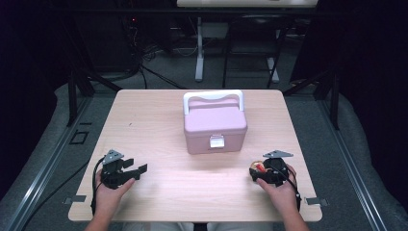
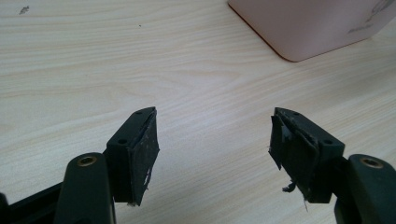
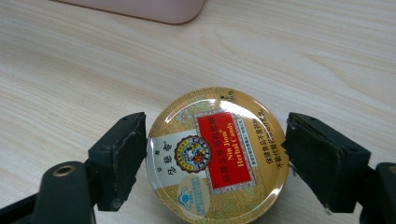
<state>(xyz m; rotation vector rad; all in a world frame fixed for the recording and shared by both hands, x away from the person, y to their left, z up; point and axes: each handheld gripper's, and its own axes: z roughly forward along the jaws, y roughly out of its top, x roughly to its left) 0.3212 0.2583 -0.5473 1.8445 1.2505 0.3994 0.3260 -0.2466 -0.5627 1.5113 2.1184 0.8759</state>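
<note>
Two hand-held grippers, one round tin and one pink box sit on a pale wooden table (image 1: 159,103) with visible grain. The person's left hand (image 1: 108,195) holds the left gripper (image 1: 137,172) near the table's front left corner; in the left gripper view its two black jaws stand wide apart over bare wood, their rubber pads (image 2: 144,154) frayed at the edges. The right gripper (image 3: 215,156) rests near the front right, and its jaws clamp a round tin (image 3: 215,154) from both sides. The tin is flat, glossy and gold, with a red panel reading "Nin Jiom Herbal Candy", a small round emblem and Chinese lettering. It lies lid up, just above or on the table. The pink box (image 1: 215,126), smooth plastic with rounded corners, a white handle (image 1: 212,96) and a pale front latch (image 1: 216,142), stands closed at the centre, beyond both grippers.
</note>
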